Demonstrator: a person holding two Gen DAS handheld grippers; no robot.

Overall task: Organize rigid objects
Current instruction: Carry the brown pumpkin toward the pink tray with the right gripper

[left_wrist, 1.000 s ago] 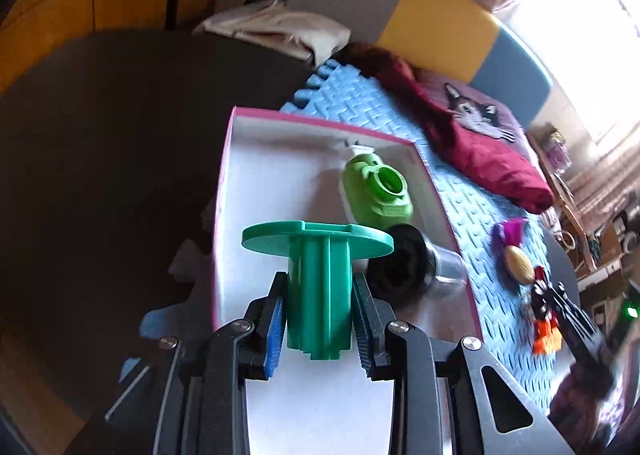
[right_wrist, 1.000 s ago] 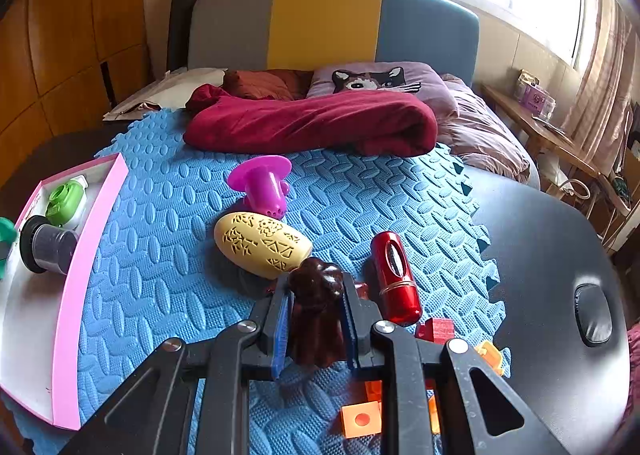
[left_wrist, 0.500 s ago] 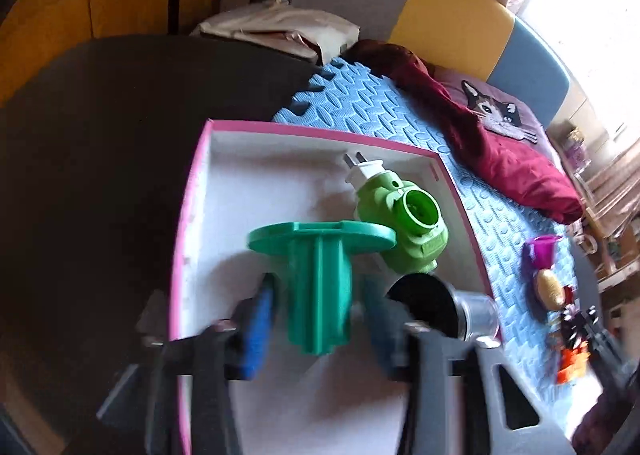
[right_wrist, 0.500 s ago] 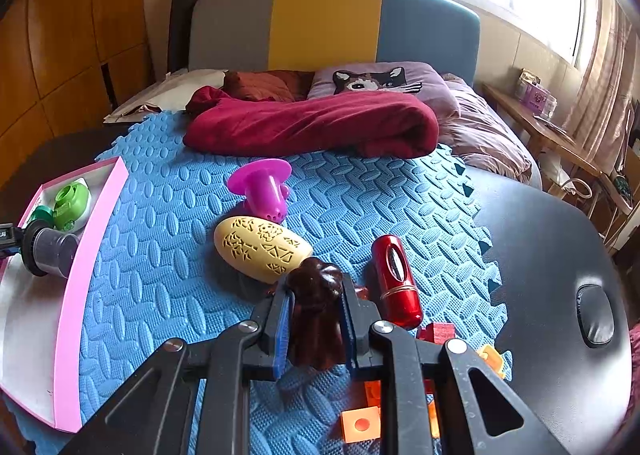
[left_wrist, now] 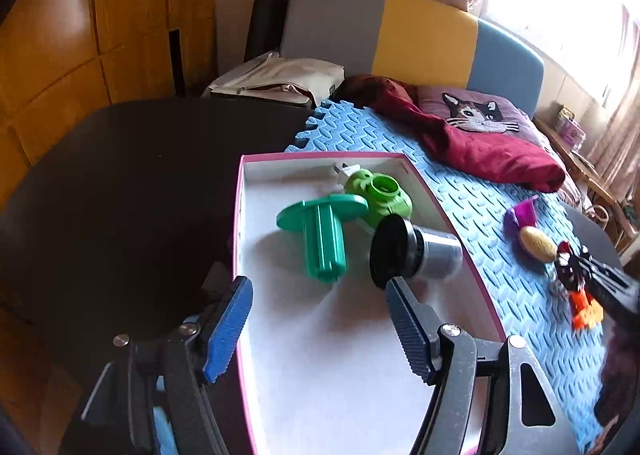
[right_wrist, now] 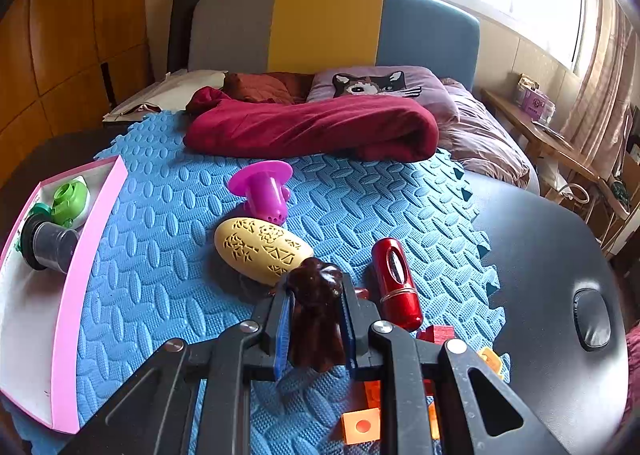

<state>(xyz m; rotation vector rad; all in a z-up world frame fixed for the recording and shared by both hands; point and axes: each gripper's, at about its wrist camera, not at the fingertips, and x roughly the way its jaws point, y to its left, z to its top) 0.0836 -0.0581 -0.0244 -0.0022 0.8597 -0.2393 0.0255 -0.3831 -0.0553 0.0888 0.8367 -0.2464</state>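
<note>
Three pieces in pink-rimmed white tray [left_wrist: 436,199], newest the teal flanged plastic peg [left_wrist: 322,239]. Left hand-held gripper [left_wrist: 320,319] just opened, empty. Right hand-held gripper [right_wrist: 316,319] clamps dark brown moulded figure [right_wrist: 316,311] above the blue foam mat [right_wrist: 168,255]; several remain there.

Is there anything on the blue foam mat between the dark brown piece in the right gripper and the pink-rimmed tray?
Nothing visible. The right gripper is shut on the dark brown piece; bare blue foam mat runs from there to the pink-rimmed tray. The perforated yellow oval lies farther back.
</note>
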